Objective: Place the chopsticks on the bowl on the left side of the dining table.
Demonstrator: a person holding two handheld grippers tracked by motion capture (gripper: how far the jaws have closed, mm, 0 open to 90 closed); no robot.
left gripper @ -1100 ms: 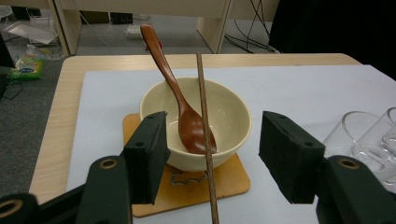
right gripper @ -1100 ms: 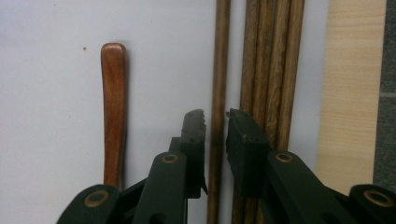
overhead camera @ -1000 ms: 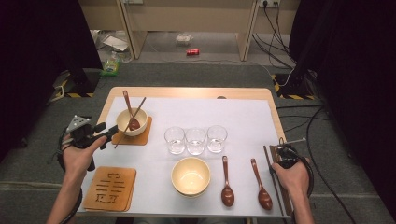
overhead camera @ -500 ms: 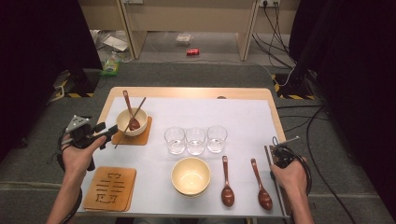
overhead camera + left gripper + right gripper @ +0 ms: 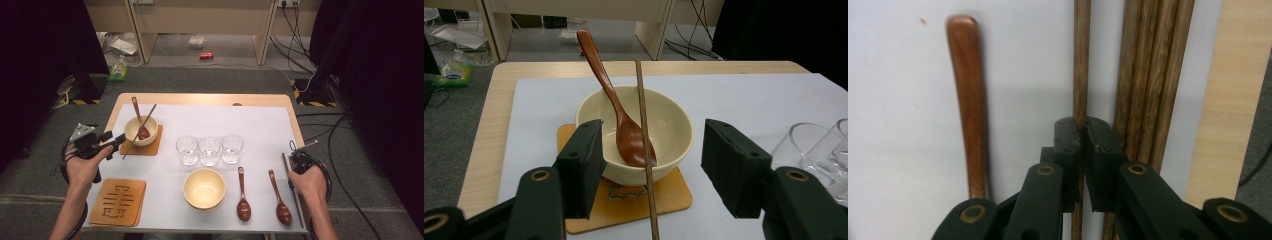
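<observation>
The right gripper [image 5: 1082, 131] sits at the right edge of the table [image 5: 200, 99], and its jaws have just been closing. Now they pinch one thin brown chopstick [image 5: 1081, 60] between the two pads. This chopstick runs straight up from the pads, lying on the white mat [image 5: 260, 125]. More chopsticks [image 5: 1153, 75] lie just beside it on one side, and a wooden spoon handle [image 5: 968, 100] lies on the other side. The left gripper [image 5: 651, 165] has its jaws wide apart and grips nothing. Between its pads, but not touching them, stand a cream bowl [image 5: 674, 125] with a spoon [image 5: 626, 135] and a single chopstick [image 5: 644, 150] leaning over its rim.
</observation>
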